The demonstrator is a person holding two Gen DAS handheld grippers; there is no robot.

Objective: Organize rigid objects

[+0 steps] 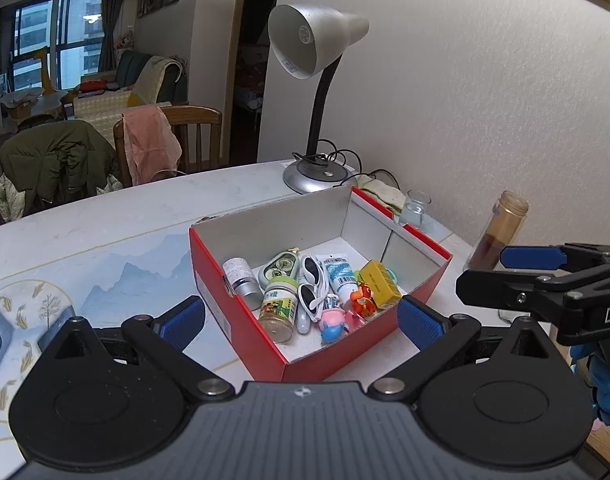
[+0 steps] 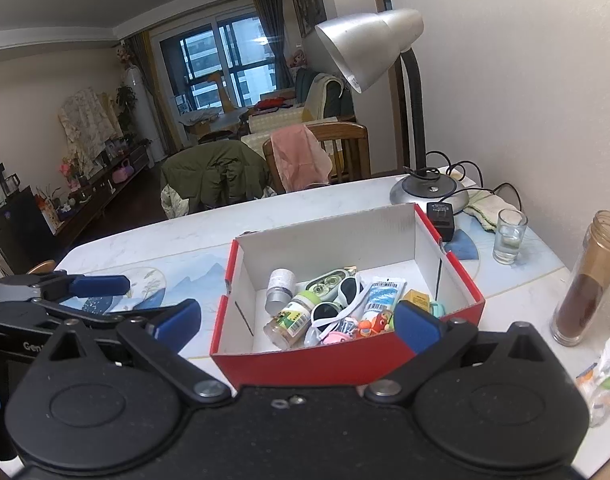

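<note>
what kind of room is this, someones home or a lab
Most likely a home, at a dining table open to a living room. Wooden chairs draped with clothes stand by the table, a sofa sits before a large window, and a desk lamp stands beside a red box of household odds and ends.

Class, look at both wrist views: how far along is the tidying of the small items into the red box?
Done: the bottles, sunglasses, tube and toys lie inside the red box. In hand: nothing; the left gripper and right gripper are open and empty. Possibly left: the tall jar and glass stand outside.
</note>
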